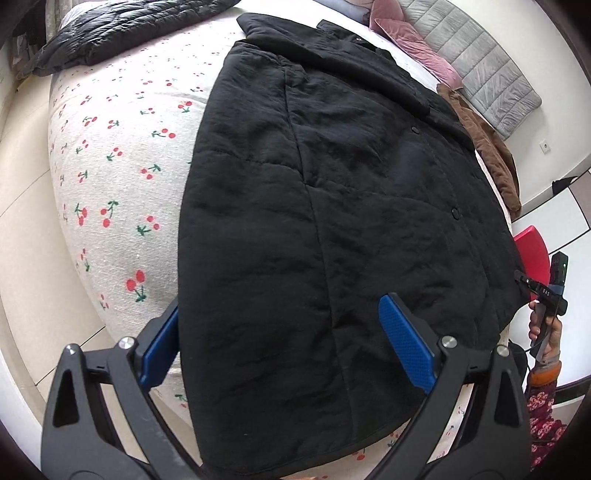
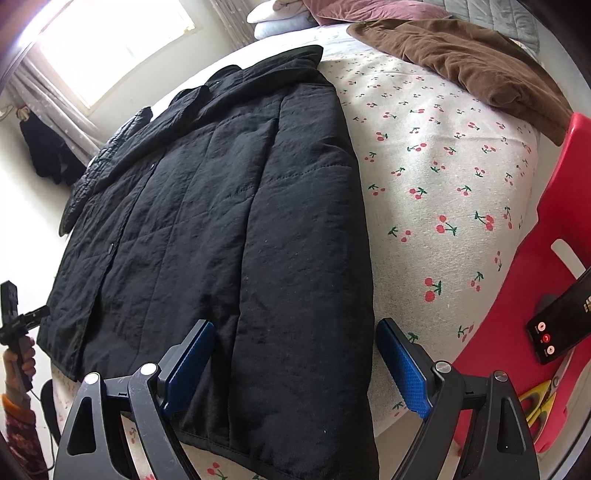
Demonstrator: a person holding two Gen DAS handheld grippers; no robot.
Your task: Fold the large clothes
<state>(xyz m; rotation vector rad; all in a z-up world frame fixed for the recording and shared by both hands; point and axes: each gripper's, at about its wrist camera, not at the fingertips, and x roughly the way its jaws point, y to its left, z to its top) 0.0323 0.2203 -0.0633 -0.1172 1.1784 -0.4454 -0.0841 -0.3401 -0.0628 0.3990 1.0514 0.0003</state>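
A large black quilted coat [image 1: 332, 221] lies flat on the cherry-print bed [image 1: 110, 177], collar at the far end, both sides folded in over the body. My left gripper [image 1: 280, 332] is open, its blue pads astride the coat's near left hem, holding nothing. In the right wrist view the coat [image 2: 240, 221] lies lengthwise and my right gripper [image 2: 295, 354] is open over its near right hem, empty. The other gripper's handle, in the person's hand, shows at each view's edge.
A black puffer jacket [image 1: 122, 33] lies at the bed's far left. A brown garment [image 2: 461, 62], pink cushion [image 1: 413, 44] and grey quilted pad [image 1: 491, 74] lie at the far right. A red stool [image 2: 554, 258] with a phone [image 2: 561, 321] and scissors [image 2: 539, 402] stands beside the bed.
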